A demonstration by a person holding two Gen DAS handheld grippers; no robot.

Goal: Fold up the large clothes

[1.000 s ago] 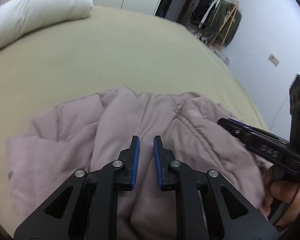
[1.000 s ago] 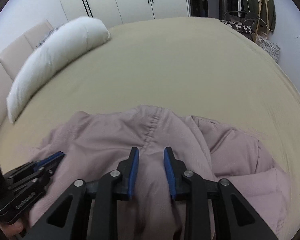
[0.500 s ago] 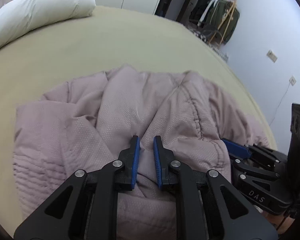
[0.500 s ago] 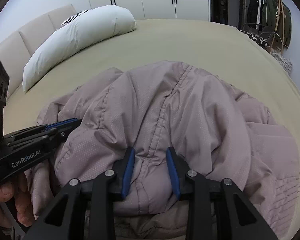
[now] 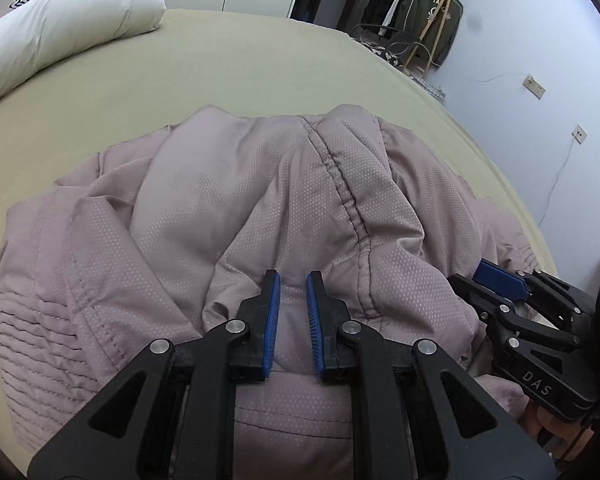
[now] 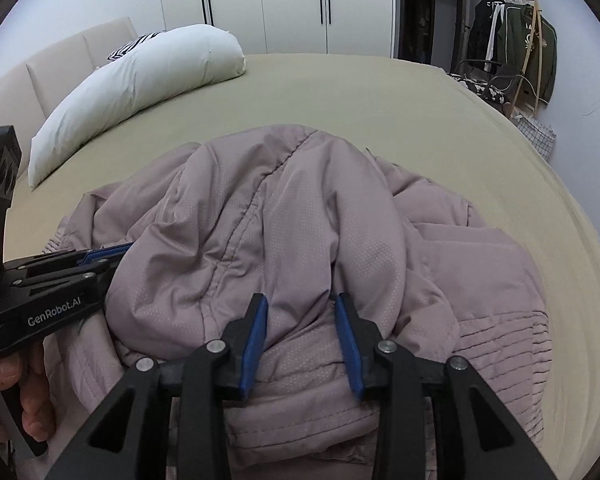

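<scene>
- A mauve padded jacket [image 5: 284, 208] lies crumpled on the olive bed [image 5: 228, 64], near its front edge; a white pillow [image 6: 140, 84] lies far behind.
- The left gripper [image 5: 292, 312] points down at the jacket. Its fingers are close together, with a fold of the fabric in the narrow gap; whether they pinch it, I cannot tell.
- The right gripper [image 6: 300, 332] has its jaws opening, with the jacket's bulge between them, not pressed.
- Only the right wrist view shows the beige headboard [image 6: 60, 56] and the left hand [image 6: 24, 396] on its handle.
</scene>
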